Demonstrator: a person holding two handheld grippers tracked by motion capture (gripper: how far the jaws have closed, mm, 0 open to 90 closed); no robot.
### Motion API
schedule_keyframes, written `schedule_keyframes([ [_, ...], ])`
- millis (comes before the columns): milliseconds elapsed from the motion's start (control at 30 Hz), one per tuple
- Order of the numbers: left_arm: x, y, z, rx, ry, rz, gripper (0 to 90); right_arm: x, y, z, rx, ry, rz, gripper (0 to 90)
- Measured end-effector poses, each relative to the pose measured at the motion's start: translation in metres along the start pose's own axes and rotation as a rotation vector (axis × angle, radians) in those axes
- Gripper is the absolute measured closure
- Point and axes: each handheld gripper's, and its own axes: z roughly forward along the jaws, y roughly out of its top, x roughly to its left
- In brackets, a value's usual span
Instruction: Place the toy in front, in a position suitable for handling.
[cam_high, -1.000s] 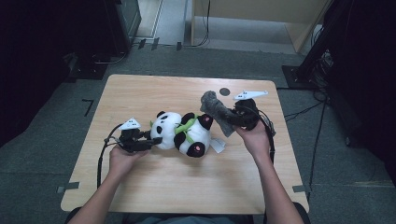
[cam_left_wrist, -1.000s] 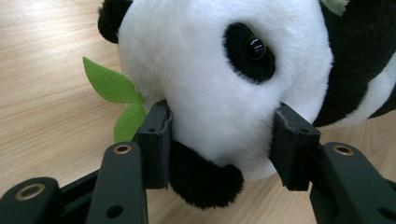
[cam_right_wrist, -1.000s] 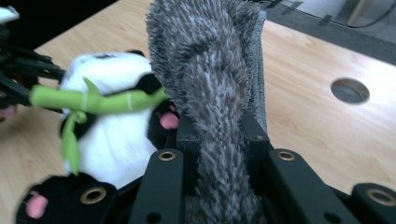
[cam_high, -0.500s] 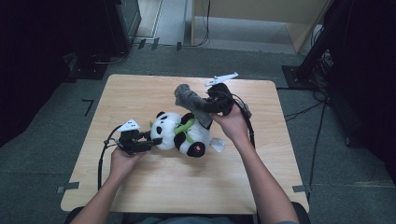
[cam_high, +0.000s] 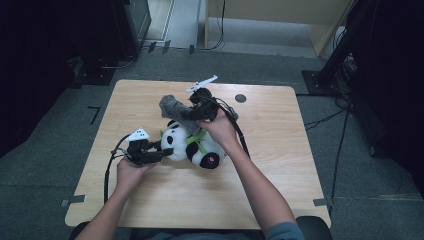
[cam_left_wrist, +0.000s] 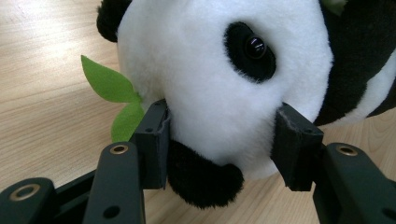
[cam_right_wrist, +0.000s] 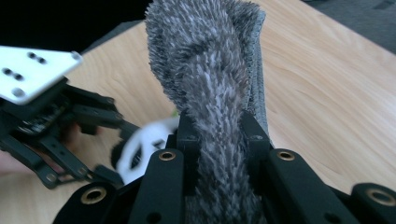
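Note:
A black-and-white panda plush (cam_high: 200, 147) lies on the wooden table (cam_high: 285, 150), a green felt leaf (cam_left_wrist: 108, 84) by its head. My left gripper (cam_high: 162, 151) is shut on the panda's head (cam_left_wrist: 219, 70), and its pads (cam_left_wrist: 156, 140) dent the fur on both sides. My right gripper (cam_high: 194, 112) hangs just above the panda, shut on a grey fuzzy cloth (cam_high: 174, 108). The cloth (cam_right_wrist: 210, 60) stands up between the jaws of the right gripper (cam_right_wrist: 217, 135). Beyond it I see the left gripper (cam_right_wrist: 56, 126) and a bit of the white plush (cam_right_wrist: 149, 137).
A small dark round mark (cam_high: 240, 98) sits near the table's far edge. Cables trail from both grippers across the tabletop. Grey carpet surrounds the table, with dark cabinets (cam_high: 135, 20) at the back left and a black stand (cam_high: 340, 55) at the back right.
My right gripper has carried the grey cloth leftward, from the panda's right side to above its head. The left gripper and the panda have stayed put.

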Motion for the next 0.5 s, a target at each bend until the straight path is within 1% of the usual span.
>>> schedule_keyframes([
  [133,0.000,0.000,0.000,-0.001,-0.002,0.000,45.7,0.009,0.006,0.012,-0.002,0.045,0.003,75.2],
  [167,0.001,0.000,0.000,-0.004,-0.004,-0.001,45.6,0.010,0.006,0.016,0.001,0.060,0.007,75.3],
  [200,0.001,0.000,0.000,0.000,-0.005,0.001,45.6,0.011,0.007,0.021,0.013,0.063,0.008,75.3],
  [267,0.001,0.000,0.000,0.002,-0.003,-0.007,45.6,0.014,0.005,0.032,0.052,0.061,-0.005,75.3],
  [333,0.001,0.000,0.000,0.007,0.001,-0.015,45.6,0.014,0.003,0.040,0.075,0.062,-0.008,75.4],
  [433,0.001,0.000,0.000,0.011,0.004,-0.015,46.4,0.011,0.000,0.043,0.086,0.061,0.007,75.6],
  [500,0.002,0.000,0.001,0.012,0.005,-0.016,47.3,0.008,-0.002,0.044,0.098,0.045,0.006,75.5],
])
